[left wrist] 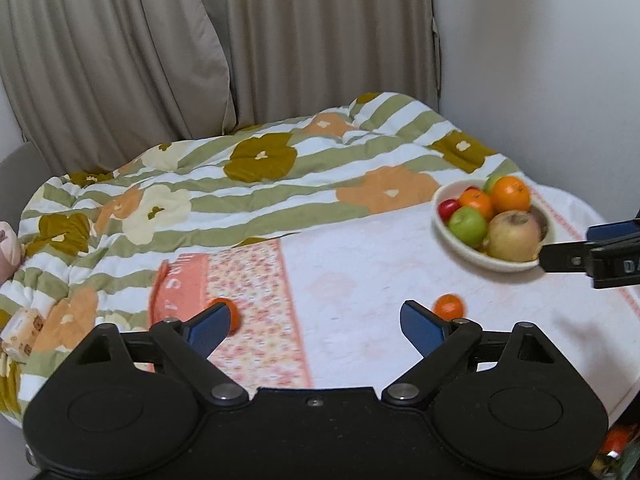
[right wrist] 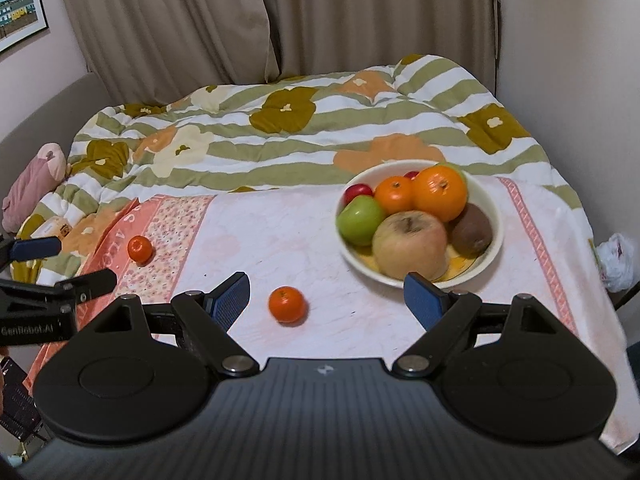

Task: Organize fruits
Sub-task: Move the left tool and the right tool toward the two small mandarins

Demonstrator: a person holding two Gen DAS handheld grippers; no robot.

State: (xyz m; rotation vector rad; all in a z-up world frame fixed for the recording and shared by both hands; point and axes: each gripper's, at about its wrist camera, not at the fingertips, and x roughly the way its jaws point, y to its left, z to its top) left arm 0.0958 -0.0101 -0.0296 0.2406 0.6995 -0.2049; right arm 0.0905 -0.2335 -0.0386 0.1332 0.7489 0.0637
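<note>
a bed (right wrist: 280, 216) fills both views, with beige curtains (right wrist: 180, 20) behind it. a green-striped floral quilt (right wrist: 280, 136) is bunched across its far half, and a pale pink sheet (right wrist: 288, 240) with a patterned orange band covers the near half. on that sheet, to the right, sits a white bowl (right wrist: 496, 216) heaped with fruit: a large pale apple (right wrist: 410, 244) in front, a big orange (right wrist: 440, 192) and a smaller orange (right wrist: 394, 194) behind it, a green apple (right wrist: 360, 218) on the left, a brown kiwi (right wrist: 472, 228) on the right, and a small red fruit (right wrist: 358, 191) at the back. two small tangerines lie loose on the sheet, well apart from each other and outside the bowl: the near tangerine (right wrist: 287, 305) on the plain pink part, the far tangerine (right wrist: 140, 249) on the patterned band. the left tongs (left wrist: 316, 326) stand wide apart with nothing between the blue pads. the right tongs (right wrist: 328, 296) also stand wide apart and empty, with the near tangerine showing in the gap.
</note>
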